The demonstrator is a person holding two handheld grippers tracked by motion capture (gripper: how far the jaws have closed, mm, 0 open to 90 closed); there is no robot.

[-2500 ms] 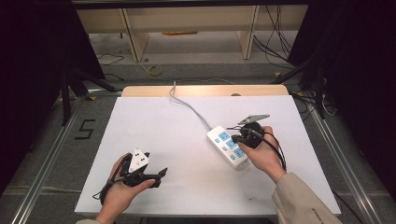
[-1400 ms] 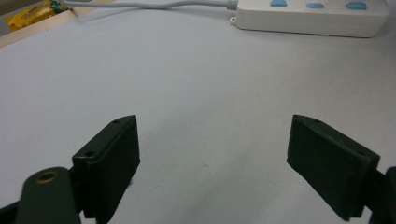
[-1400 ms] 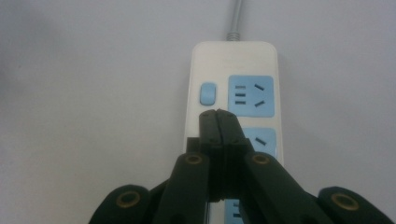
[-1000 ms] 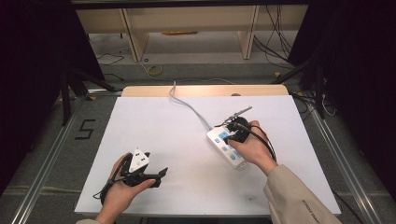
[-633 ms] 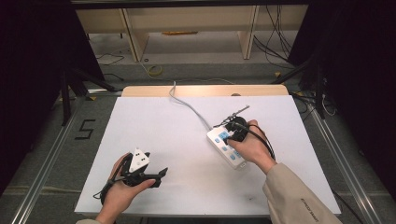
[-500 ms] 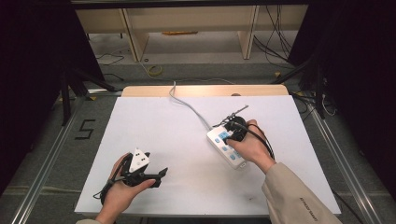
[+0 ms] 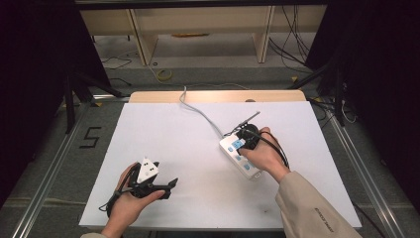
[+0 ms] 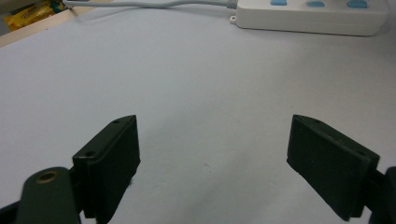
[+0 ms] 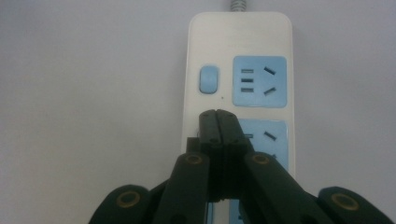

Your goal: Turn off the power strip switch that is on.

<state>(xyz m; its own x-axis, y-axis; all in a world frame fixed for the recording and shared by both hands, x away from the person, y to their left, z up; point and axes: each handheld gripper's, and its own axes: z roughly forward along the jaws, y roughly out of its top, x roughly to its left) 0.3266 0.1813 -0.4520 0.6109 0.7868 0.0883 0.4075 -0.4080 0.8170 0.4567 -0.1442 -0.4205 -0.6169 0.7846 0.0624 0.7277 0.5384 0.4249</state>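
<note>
My right gripper, jaws pressed together and empty, hovers over the power strip lying mid-table (rigid, light, slick plastic, I judge), so I'd push its switch, or grasp across its narrow sides.

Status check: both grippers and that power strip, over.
Right gripper shut, tips over the power strip near its blue switch. Left gripper open, holding nothing. Nothing blocking the strip.
</note>
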